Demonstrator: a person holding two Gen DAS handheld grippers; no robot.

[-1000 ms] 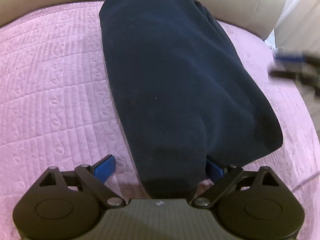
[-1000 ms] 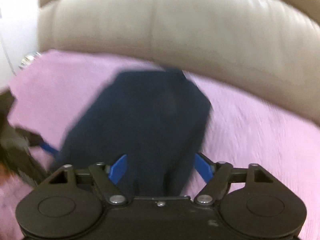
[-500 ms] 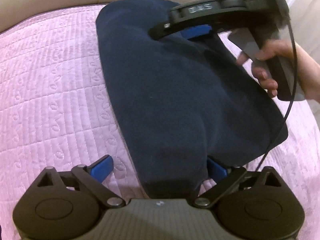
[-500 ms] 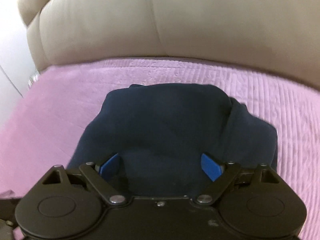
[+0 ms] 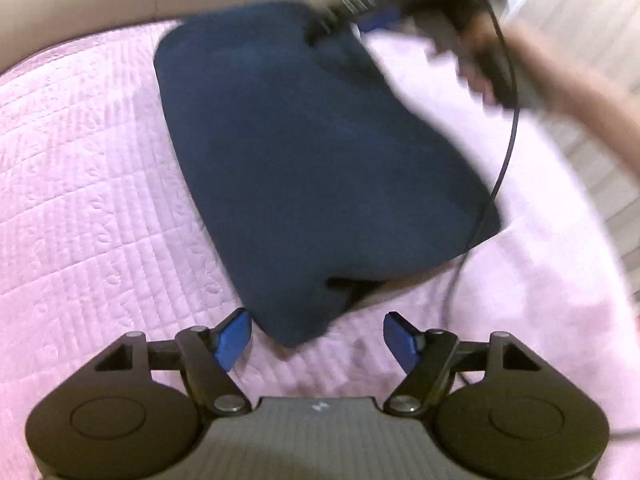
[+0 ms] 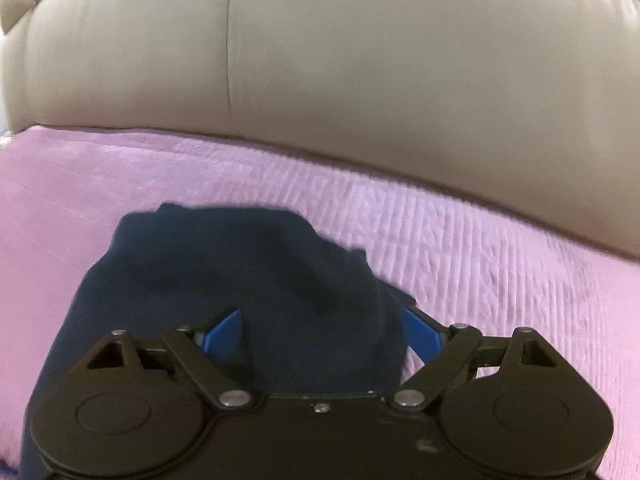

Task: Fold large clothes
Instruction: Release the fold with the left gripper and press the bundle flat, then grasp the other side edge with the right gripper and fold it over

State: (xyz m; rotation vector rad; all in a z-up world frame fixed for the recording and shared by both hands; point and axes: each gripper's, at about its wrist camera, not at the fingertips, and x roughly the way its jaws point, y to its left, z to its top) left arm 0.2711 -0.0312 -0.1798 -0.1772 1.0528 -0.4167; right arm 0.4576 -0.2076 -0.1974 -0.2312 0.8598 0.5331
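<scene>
A folded navy garment (image 5: 312, 168) lies on the pink quilted cover (image 5: 92, 184). My left gripper (image 5: 318, 338) is open, its blue pads just short of the garment's near corner, empty. In the left wrist view the right gripper (image 5: 376, 16) is blurred over the garment's far right corner, held by a hand (image 5: 492, 64). In the right wrist view the right gripper (image 6: 320, 330) is open with the garment (image 6: 240, 272) between and beneath its blue pads; I cannot tell if they touch it.
A beige leather backrest (image 6: 360, 80) runs along the far edge of the cover (image 6: 480, 240). A black cable (image 5: 506, 152) hangs from the right gripper across the garment's right edge. A pale wall or cabinet (image 5: 592, 40) stands at the right.
My left gripper has pulled back off the garment; its near corner now lies in front of the pads. The right gripper shifted toward the garment's far right corner. The garment looks shorter.
</scene>
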